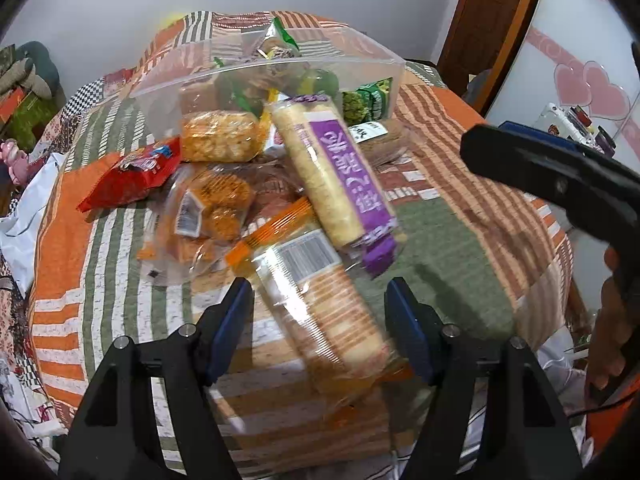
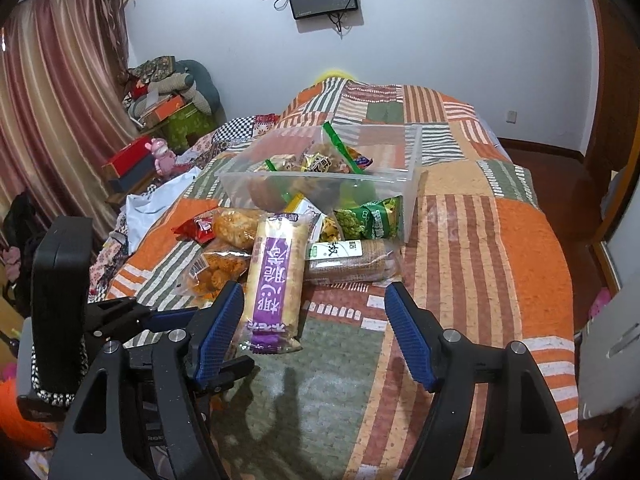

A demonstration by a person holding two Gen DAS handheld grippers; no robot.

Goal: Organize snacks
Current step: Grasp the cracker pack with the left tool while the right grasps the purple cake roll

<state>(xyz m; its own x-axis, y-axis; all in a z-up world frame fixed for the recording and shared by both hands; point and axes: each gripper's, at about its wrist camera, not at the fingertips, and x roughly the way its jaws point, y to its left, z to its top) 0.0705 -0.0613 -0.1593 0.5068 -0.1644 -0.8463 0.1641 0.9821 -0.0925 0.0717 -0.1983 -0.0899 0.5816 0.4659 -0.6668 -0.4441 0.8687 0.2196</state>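
Observation:
Snack packs lie piled on a patchwork bedspread in front of a clear plastic bin [image 1: 256, 80] [image 2: 412, 168] that holds several snacks. My left gripper [image 1: 320, 320] is open, its jaws on either side of an orange-trimmed cracker sleeve [image 1: 320, 304], not touching it. A purple-labelled rice cracker pack [image 1: 336, 168] [image 2: 276, 276] lies across the pile. My right gripper [image 2: 314, 320] is open and empty, just short of the purple pack's near end. It also shows in the left wrist view [image 1: 552, 176] at the right.
Around the pile lie a red packet [image 1: 132, 176] [image 2: 200, 228], a bag of golden puffs [image 1: 218, 140], a clear bag of fried bites [image 1: 212, 208] [image 2: 216, 268], a green pea pack [image 2: 372, 216] and a brown biscuit sleeve [image 2: 352, 264]. Clutter stands left of the bed.

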